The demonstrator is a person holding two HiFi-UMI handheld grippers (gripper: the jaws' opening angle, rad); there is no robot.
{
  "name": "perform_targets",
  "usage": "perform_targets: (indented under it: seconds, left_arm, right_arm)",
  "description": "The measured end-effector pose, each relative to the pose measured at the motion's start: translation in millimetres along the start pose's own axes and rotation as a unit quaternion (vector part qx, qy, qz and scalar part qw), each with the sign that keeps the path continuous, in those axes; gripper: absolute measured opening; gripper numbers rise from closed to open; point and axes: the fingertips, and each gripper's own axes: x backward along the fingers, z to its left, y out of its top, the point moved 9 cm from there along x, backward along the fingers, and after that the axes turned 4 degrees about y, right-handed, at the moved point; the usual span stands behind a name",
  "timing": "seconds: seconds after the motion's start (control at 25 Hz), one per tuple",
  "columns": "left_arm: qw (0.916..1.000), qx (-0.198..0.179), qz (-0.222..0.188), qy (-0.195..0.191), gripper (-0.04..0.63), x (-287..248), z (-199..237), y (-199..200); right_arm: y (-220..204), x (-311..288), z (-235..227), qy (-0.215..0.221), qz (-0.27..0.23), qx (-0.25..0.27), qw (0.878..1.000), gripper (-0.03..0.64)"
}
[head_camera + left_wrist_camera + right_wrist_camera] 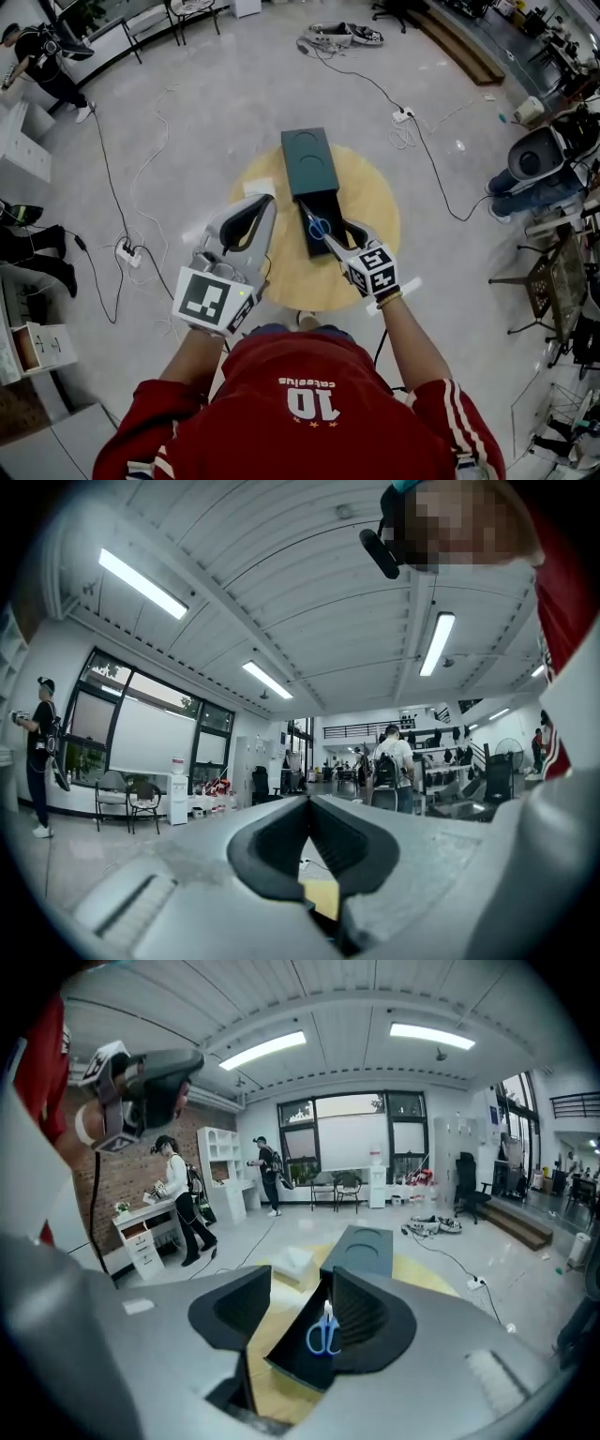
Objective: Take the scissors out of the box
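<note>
The right gripper (pixel 302 1279) has its fingers spread and empty over the open box (pixel 330 202). The blue-handled scissors (pixel 325 1333) lie inside the box, in the gap near the right-hand finger. The left gripper (pixel 307 801), fingers closed on nothing, is over the round wooden bench's (pixel 373 202) near left edge. The lid (pixel 309 161) lies at the far edge. Cables (pixel 105 159) cross the grey floor (pixel 216 94), and people (pixel 183 1206) stand by the windows (pixel 352 1143).
</note>
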Motion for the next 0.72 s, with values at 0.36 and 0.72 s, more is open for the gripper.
perform_targets:
  seconds: [0.36, 0.72]
  left_arm:
    - [0.9998, -0.006, 0.011, 0.017, 0.003, -11, 9, -5]
    - [0.9988, 0.001, 0.031, 0.039, 0.003, -22, 22, -12]
  right_arm:
    - [-56, -83, -31, 0.017, 0.112, -0.038, 0.993, 0.204]
    - [-79, -124, -53, 0.010, 0.226, -0.063, 0.972, 0.193]
